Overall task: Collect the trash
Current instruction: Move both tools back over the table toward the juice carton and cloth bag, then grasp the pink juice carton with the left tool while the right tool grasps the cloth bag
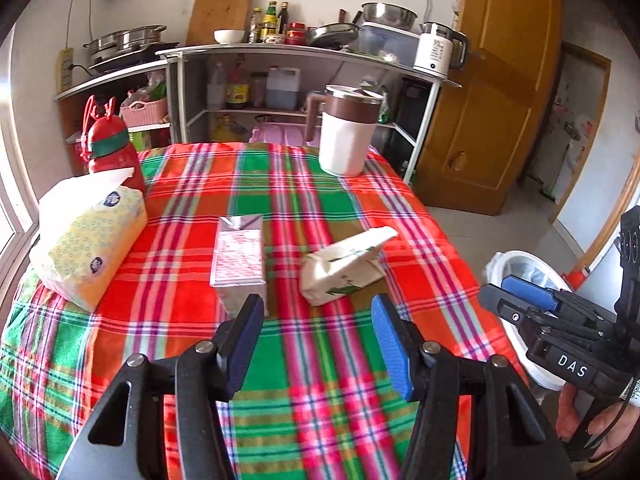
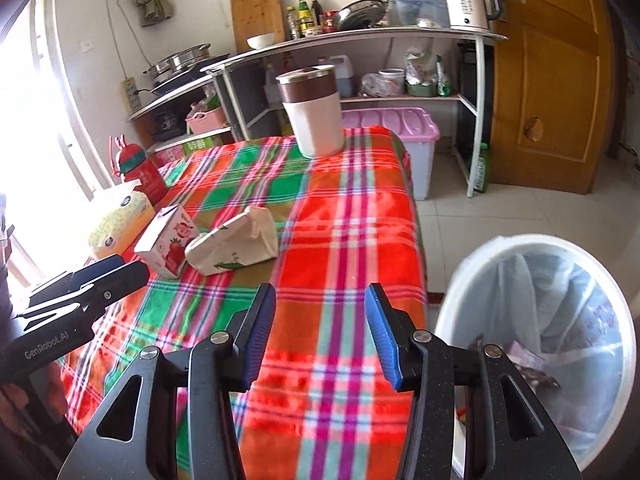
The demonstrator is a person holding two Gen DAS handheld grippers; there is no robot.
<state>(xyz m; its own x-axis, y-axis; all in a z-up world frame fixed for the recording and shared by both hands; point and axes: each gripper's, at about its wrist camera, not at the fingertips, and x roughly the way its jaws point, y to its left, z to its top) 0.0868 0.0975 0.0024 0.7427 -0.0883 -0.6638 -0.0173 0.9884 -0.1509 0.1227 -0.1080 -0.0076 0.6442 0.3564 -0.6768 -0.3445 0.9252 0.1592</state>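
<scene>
Left wrist view: the left hand-held gripper [image 1: 316, 316] hangs over the near part of the worktop [image 1: 352, 200], which is covered with a red and green plaid cloth. Its jaws stand apart with nothing between them. Just beyond its left fingertip stands a pink strawberry milk carton [image 1: 239, 258], upright. To the right of that carton, close beside it, lies a crushed white and green carton [image 1: 344, 266] on its side. A yellow tissue pack [image 1: 90, 240] sits at the left edge, with a red bottle [image 1: 110, 148] behind it. A white and brown jug [image 1: 346, 132] stands at the far edge. At the right, off the worktop, the right hand-held gripper [image 1: 520, 296] is seen side-on above a white lined trash bin [image 1: 524, 268].

Right wrist view: the right hand-held gripper [image 2: 320, 312] is over the near right part of the worktop, jaws apart and empty. Both cartons lie far left of it. The trash bin [image 2: 480, 276] stands on the floor just right of the worktop, with some wrappers [image 2: 528, 364] inside. The left hand-held gripper [image 2: 120, 266] enters from the left, near the strawberry carton.
</scene>
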